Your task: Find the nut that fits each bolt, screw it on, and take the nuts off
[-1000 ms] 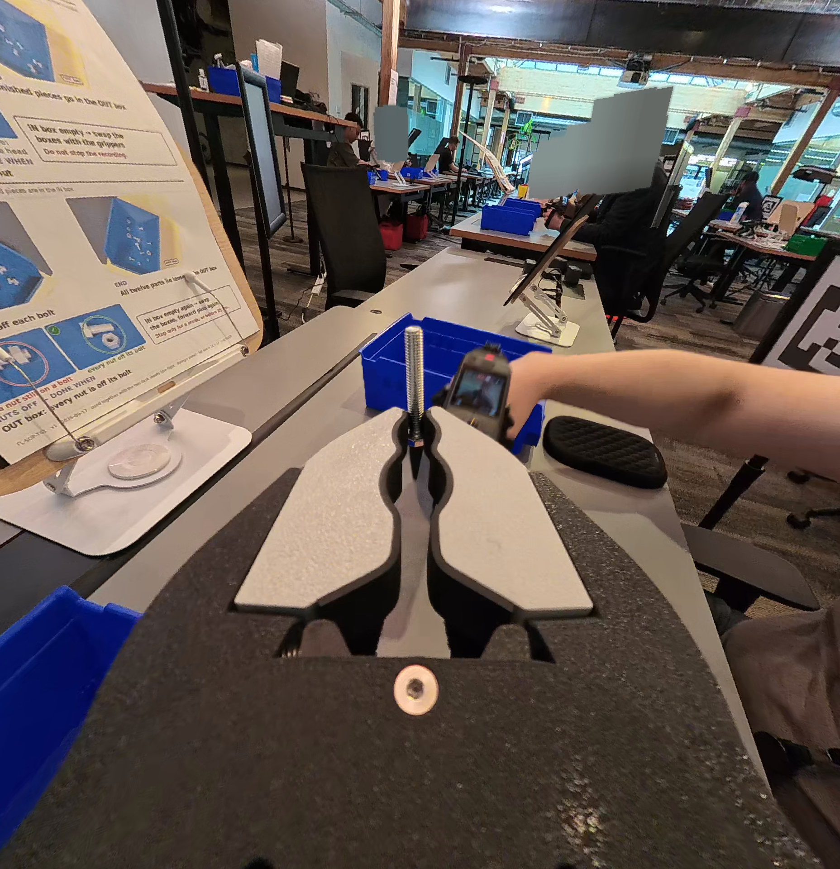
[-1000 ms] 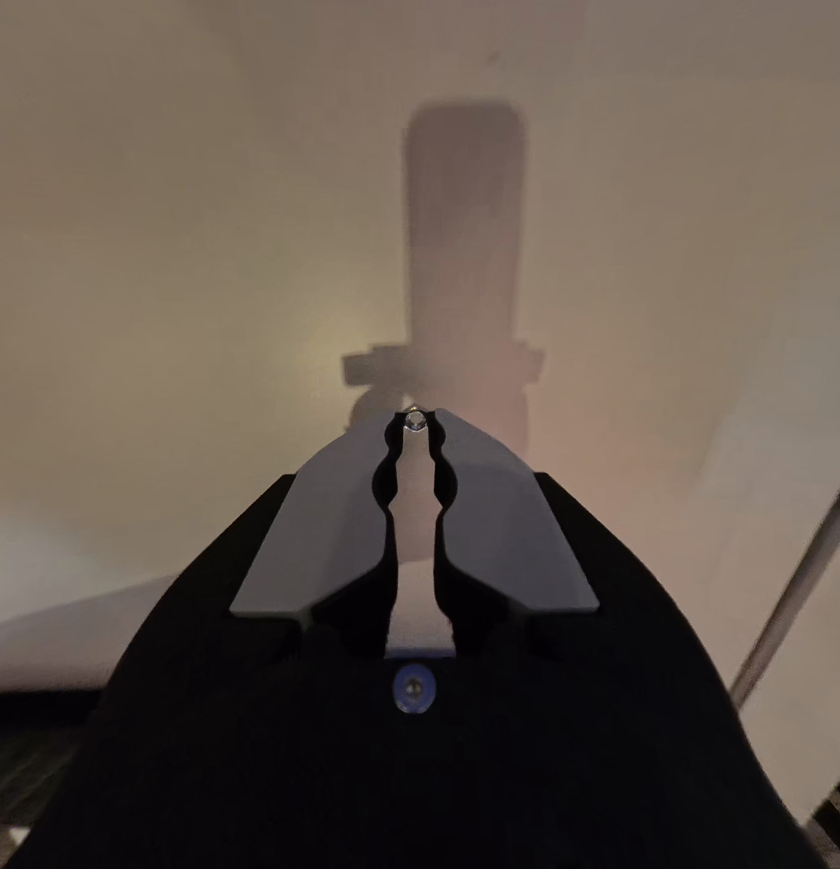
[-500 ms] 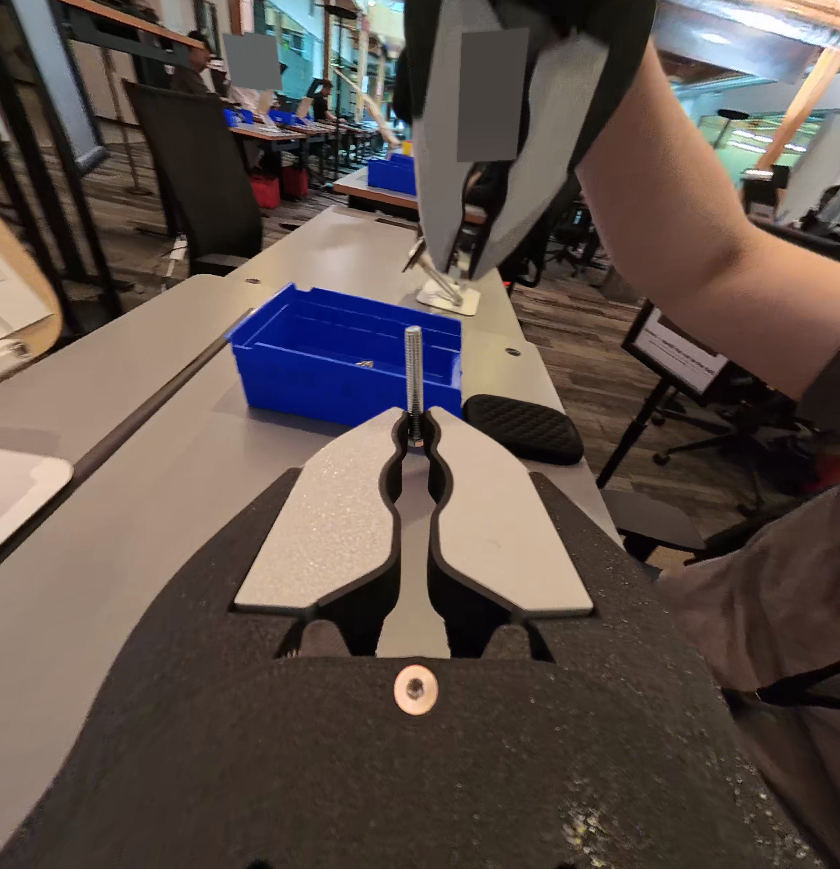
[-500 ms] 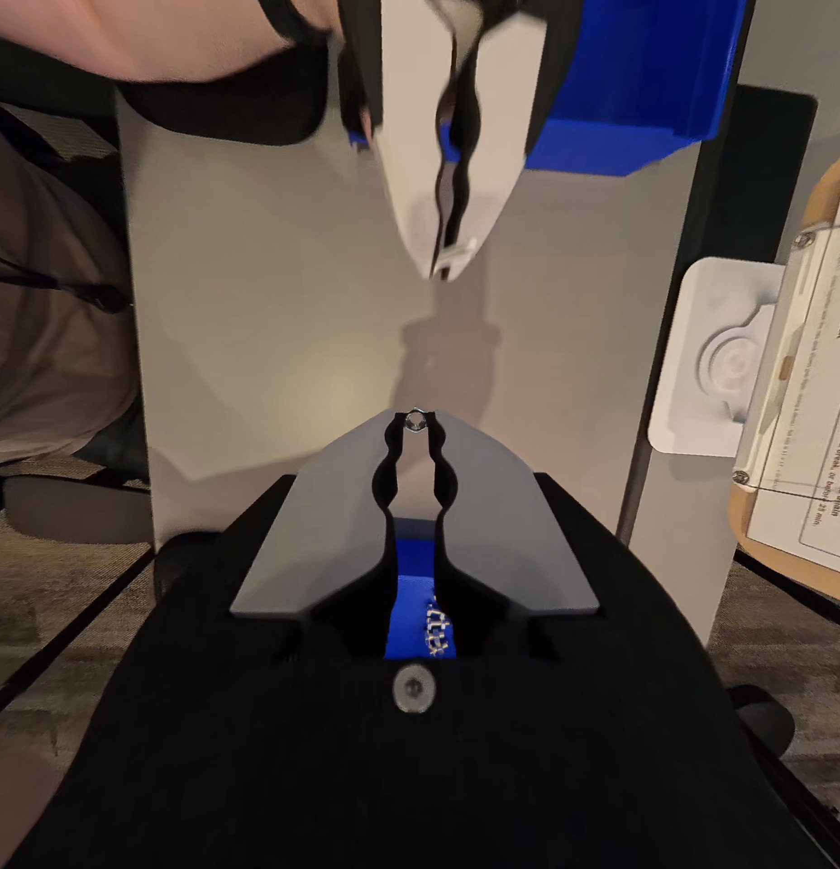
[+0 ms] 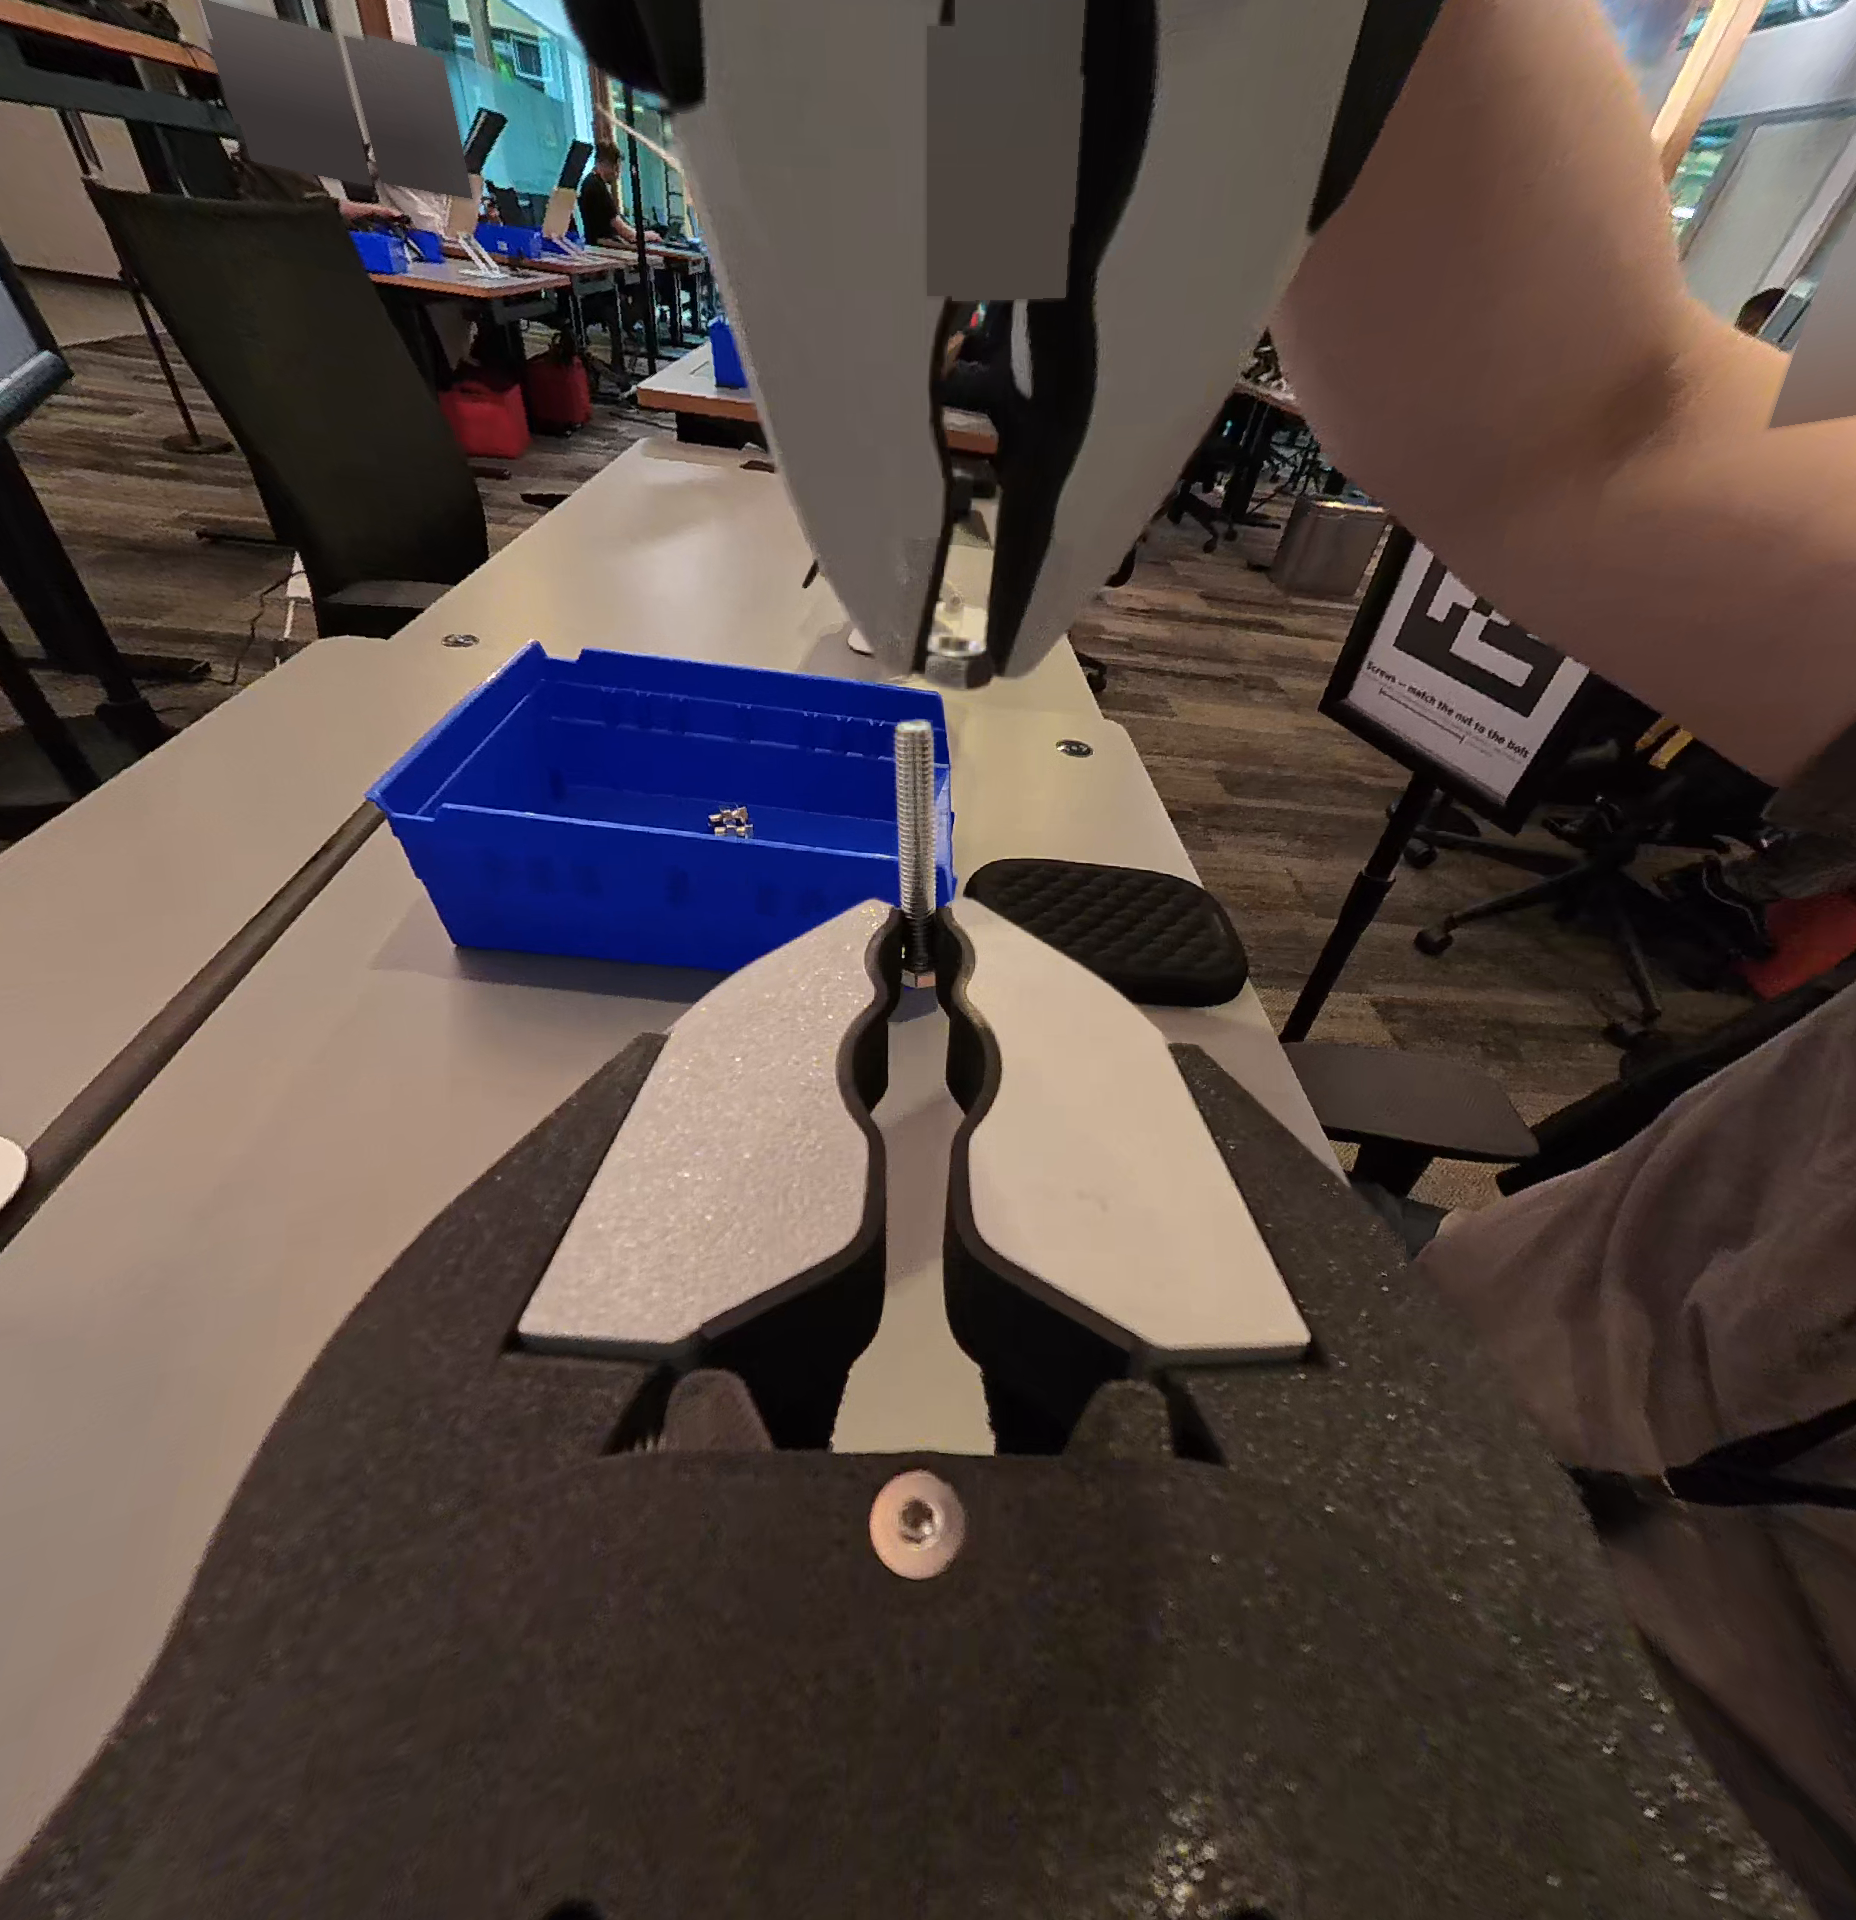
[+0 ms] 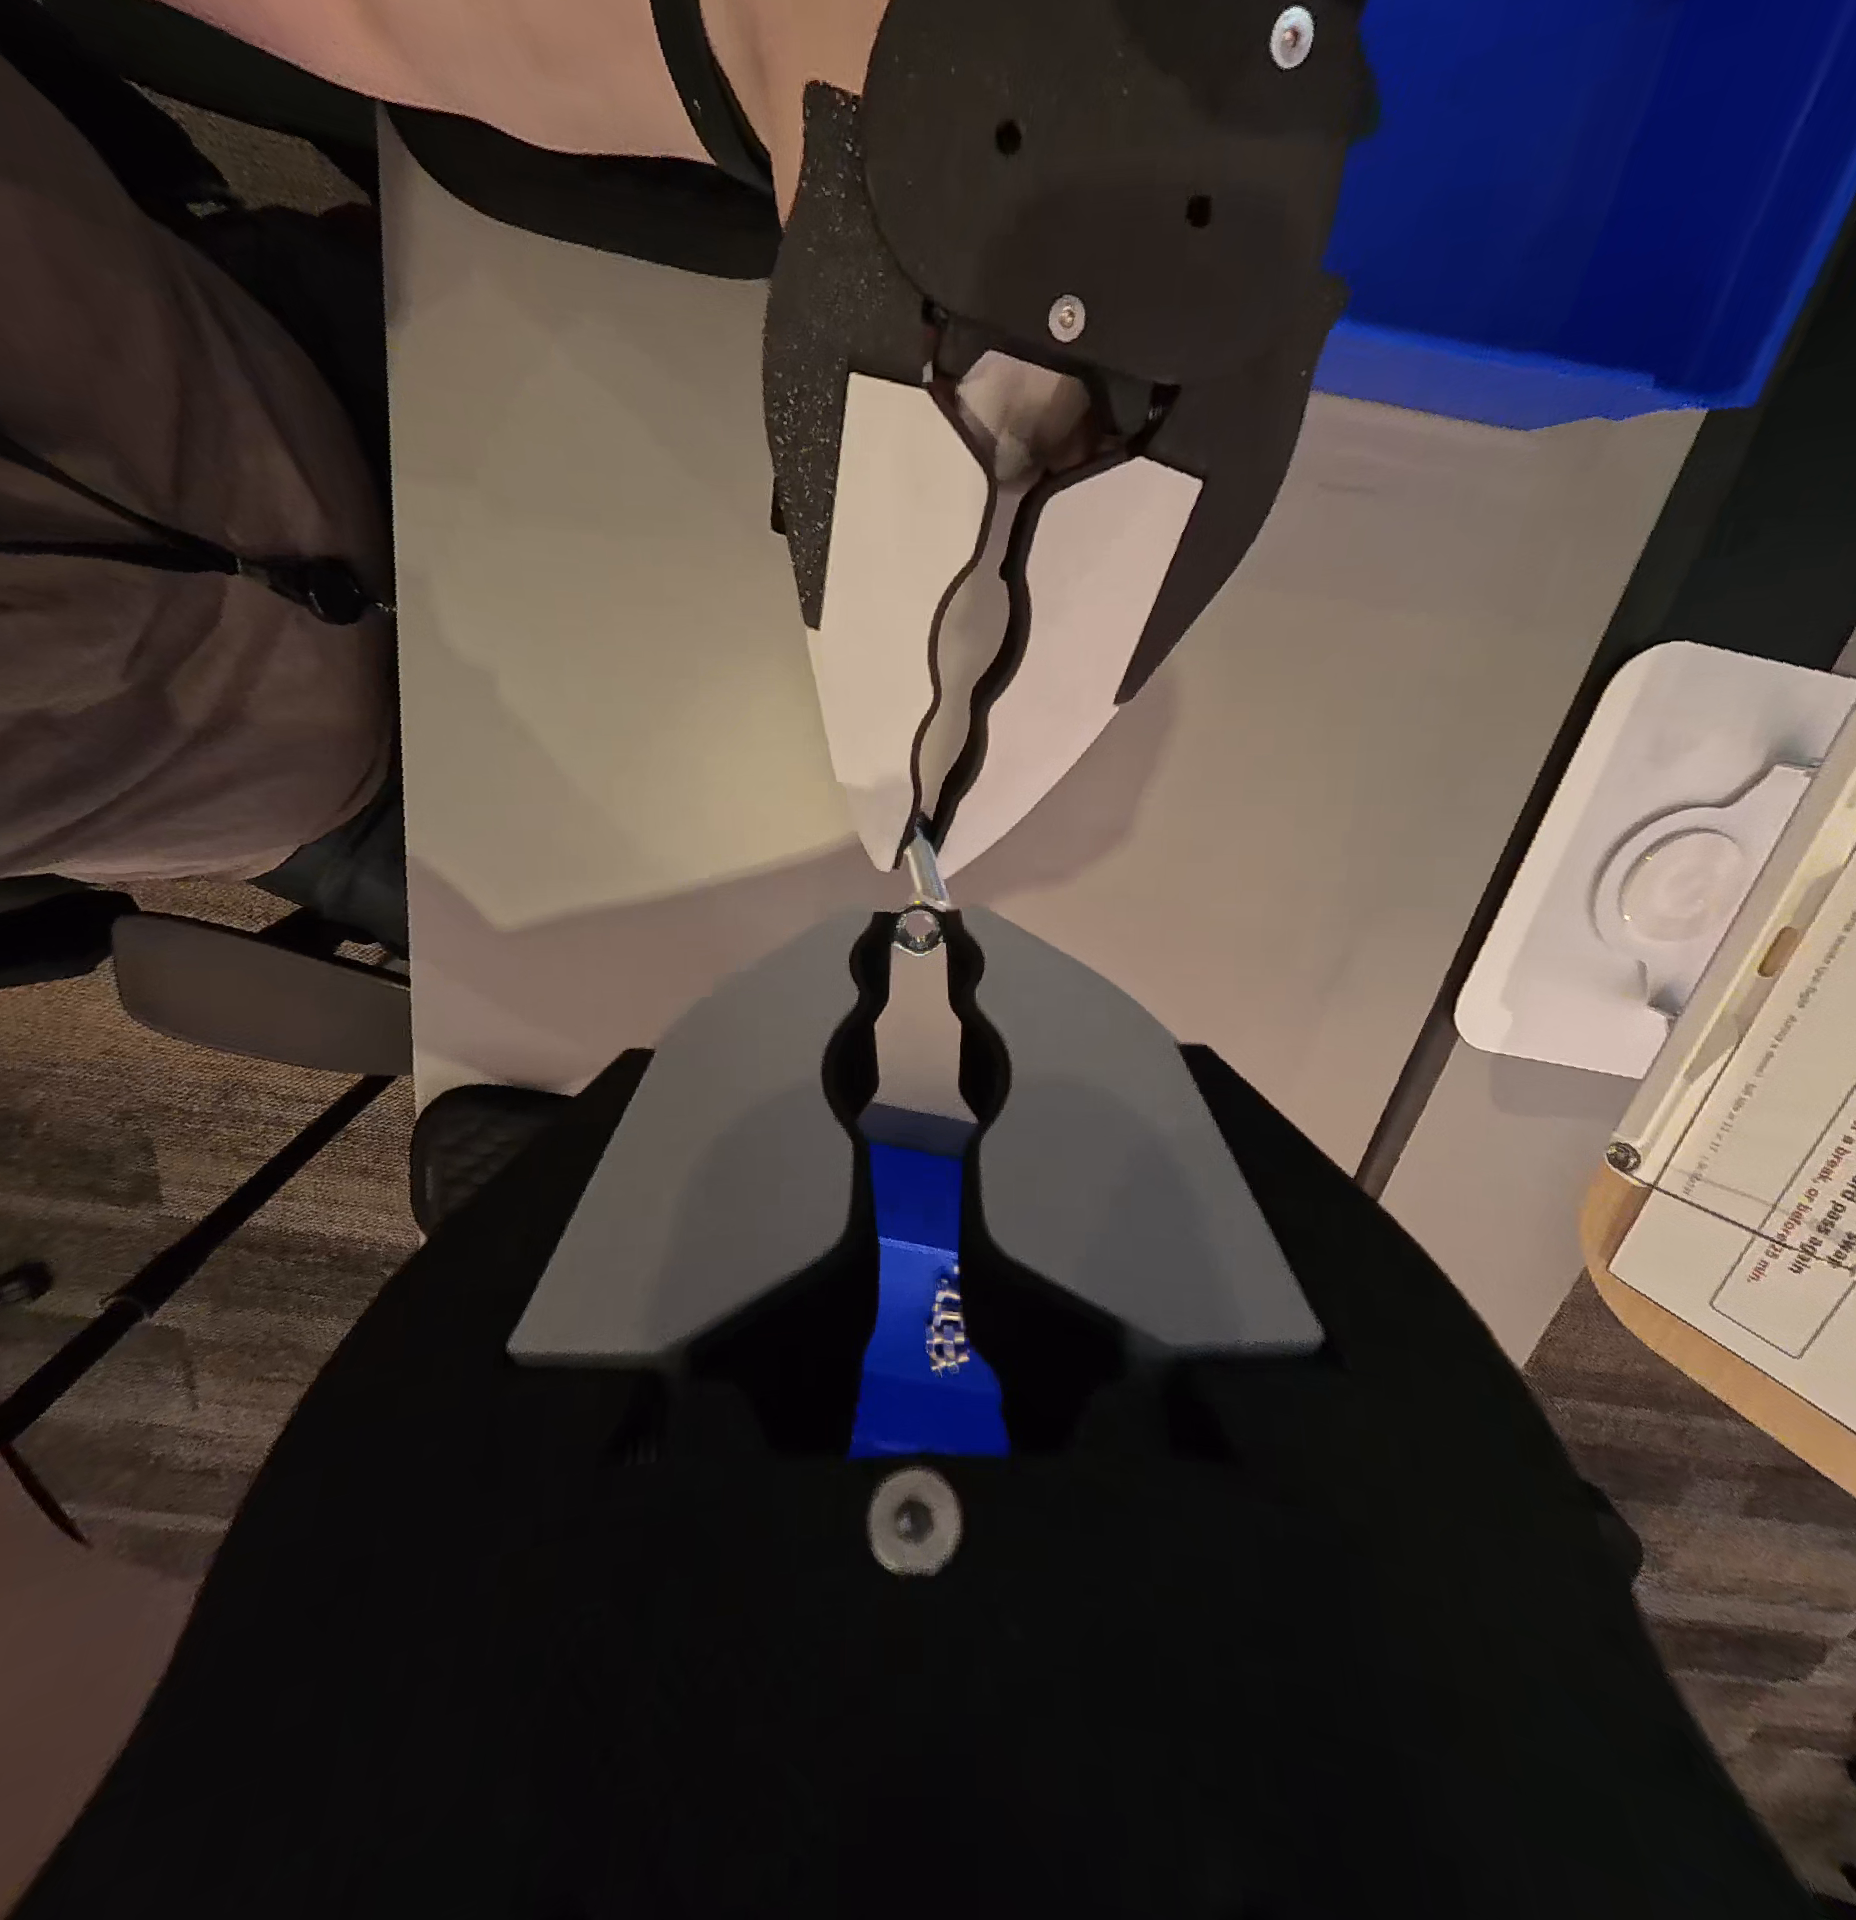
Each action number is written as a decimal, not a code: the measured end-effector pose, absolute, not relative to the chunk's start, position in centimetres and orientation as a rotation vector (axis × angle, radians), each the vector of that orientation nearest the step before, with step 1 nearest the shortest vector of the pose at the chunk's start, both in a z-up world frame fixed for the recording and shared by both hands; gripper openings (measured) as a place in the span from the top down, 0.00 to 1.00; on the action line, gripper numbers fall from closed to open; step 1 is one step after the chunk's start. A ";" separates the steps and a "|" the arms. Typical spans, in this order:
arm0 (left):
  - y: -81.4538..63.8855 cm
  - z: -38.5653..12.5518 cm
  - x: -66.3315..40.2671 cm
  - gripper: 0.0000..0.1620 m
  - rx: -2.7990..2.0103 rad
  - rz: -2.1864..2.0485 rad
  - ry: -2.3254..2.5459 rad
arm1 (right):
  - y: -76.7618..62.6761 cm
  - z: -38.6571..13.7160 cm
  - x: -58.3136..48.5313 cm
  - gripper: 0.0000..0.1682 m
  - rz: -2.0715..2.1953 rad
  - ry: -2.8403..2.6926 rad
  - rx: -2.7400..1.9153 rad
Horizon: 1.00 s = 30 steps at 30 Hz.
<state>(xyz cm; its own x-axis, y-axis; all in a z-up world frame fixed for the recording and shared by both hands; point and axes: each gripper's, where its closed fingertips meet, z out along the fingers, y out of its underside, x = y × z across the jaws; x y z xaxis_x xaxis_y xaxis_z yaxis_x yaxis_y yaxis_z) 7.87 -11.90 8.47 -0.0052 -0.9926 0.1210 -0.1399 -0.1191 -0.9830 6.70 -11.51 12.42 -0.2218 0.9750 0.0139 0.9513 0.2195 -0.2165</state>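
My left gripper (image 5: pixel 916 951) is shut on the head end of a long silver bolt (image 5: pixel 915 821) and holds it upright over the grey table. My right gripper (image 5: pixel 955 665) points down from above, shut on a small silver hex nut (image 5: pixel 956 657) a short way above the bolt's tip. In the right wrist view the right gripper (image 6: pixel 916 928) holds the nut (image 6: pixel 916 928), and the bolt's tip (image 6: pixel 927 879) shows just beyond it in the left gripper (image 6: pixel 919 836).
A blue bin (image 5: pixel 654 821) with several small nuts (image 5: pixel 731 821) stands on the table behind the bolt; it shows between my fingers (image 6: pixel 929 1340) too. A black pad (image 5: pixel 1106 940) lies right of it. Another blue bin (image 6: pixel 1589 208) and a white stand with an instruction sheet (image 6: pixel 1672 904) sit nearby. The gap from one gripper's tips to the other's is roughly 5 cm.
My right gripper has come out of the bin with the nut, swung up over the left gripper and lowered close to the bolt's tip. The left gripper has kept the bolt upright.
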 end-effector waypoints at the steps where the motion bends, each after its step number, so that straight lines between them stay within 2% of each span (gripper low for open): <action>1: -12.0 8.6 7.8 0.97 -1.390 -1.243 1.265 | -11.4 12.3 6.7 0.93 0.229 -2.339 -1.859; 20: -12.3 9.0 7.7 0.97 -1.350 -1.204 1.284 | -11.8 12.1 6.5 0.93 0.163 -2.392 -1.834; 30: -10.3 8.9 7.3 0.97 -1.426 -1.079 1.185 | -9.9 12.0 6.1 0.93 0.203 -2.071 -2.162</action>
